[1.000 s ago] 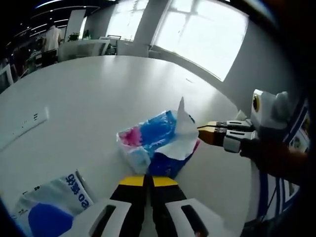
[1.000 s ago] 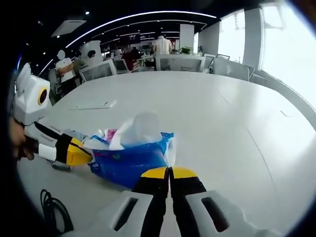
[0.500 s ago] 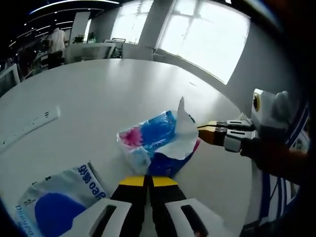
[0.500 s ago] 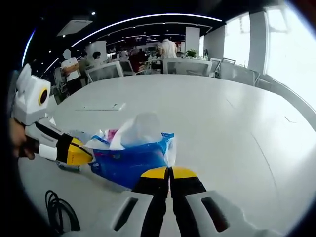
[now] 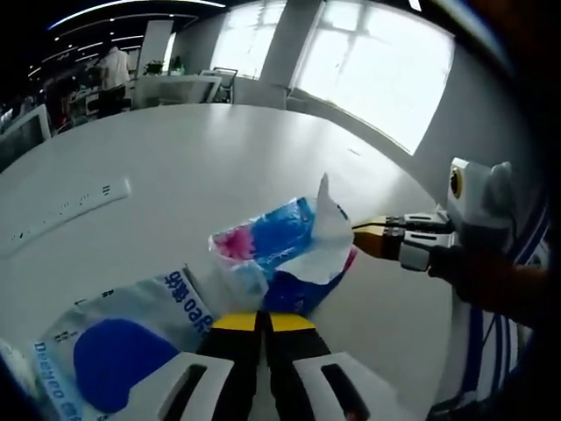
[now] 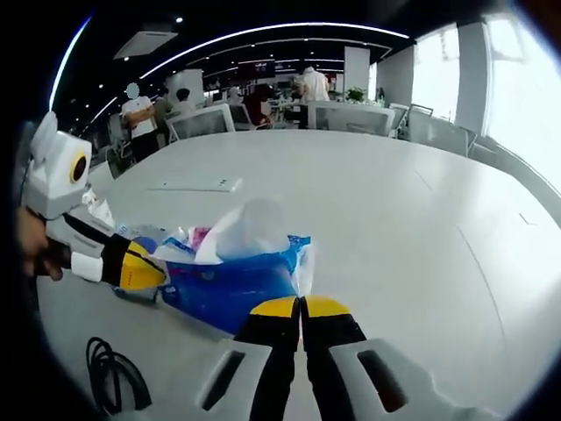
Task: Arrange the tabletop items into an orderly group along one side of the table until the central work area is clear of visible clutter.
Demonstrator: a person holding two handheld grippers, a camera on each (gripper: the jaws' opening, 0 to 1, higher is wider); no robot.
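Several items are still loose on your white worktop [image 5: 175,167]: a blue tissue pack [image 5: 285,254] near the middle, a white-and-blue pouch [image 5: 123,346] beside it, a power strip [image 5: 70,206] farther off and a black cable [image 6: 110,377], so the tidying looks barely begun. Your left hand-held gripper [image 5: 260,322] and right hand-held gripper [image 6: 301,307] flank the pack (jaws pressed together, pinching nothing), tips just beside it

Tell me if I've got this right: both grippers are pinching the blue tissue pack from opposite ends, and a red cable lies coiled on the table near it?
Almost. The cable is black, not red, as the right gripper view shows. The rest holds: the left gripper and right gripper meet the blue tissue pack from opposite ends, on the white table.
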